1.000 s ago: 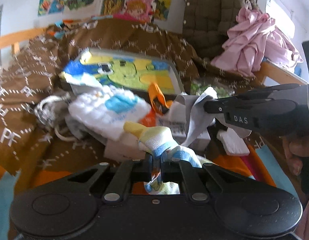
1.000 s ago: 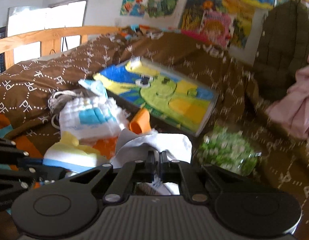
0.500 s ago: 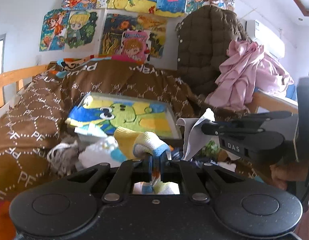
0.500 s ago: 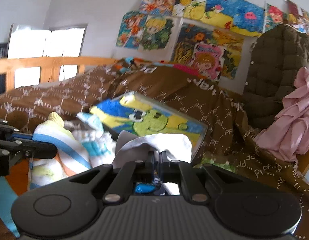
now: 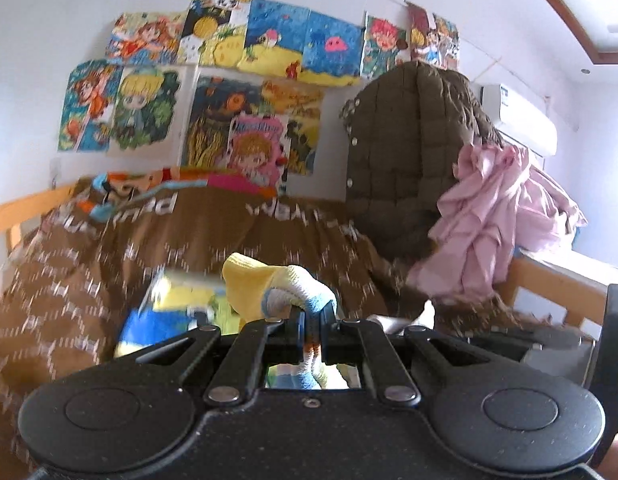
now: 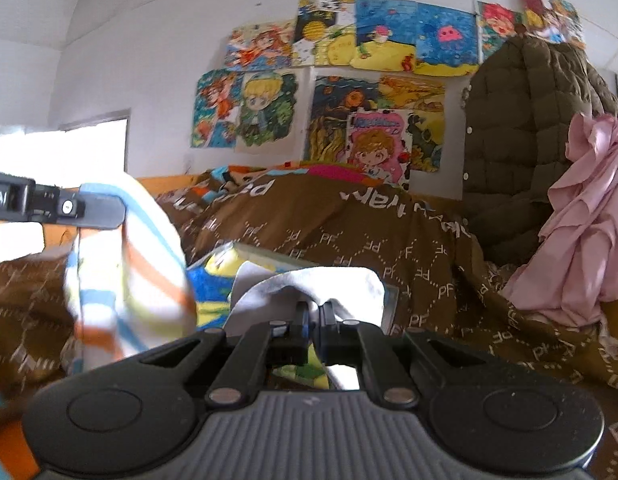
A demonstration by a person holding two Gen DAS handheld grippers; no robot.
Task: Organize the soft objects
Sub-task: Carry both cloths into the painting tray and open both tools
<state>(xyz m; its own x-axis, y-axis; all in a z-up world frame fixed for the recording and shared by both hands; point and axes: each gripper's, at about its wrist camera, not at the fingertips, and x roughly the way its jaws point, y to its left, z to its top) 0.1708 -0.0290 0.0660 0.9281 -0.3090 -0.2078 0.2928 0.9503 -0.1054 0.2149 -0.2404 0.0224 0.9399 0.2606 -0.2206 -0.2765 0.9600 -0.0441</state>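
Both grippers near level above bed: left gripper (image 5: 311,320) jaws pinching striped sock (image 5: 277,288), right gripper (image 6: 314,318) jaws pinching white cloth (image 6: 309,284).

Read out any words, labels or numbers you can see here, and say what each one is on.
"PF": repeated in white on the brown quilt.
"LAI": on the left gripper, cut by the frame's left edge.
Large white letters along the quilt's top: upside down, unreadable.
Pink poster title: too blurred.

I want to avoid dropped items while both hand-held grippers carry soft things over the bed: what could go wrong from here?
The left hand-held gripper pinches only a fold of the striped sock, so the sock could slip free. The right hand-held gripper holds the white cloth close beside that sock; the two could snag.
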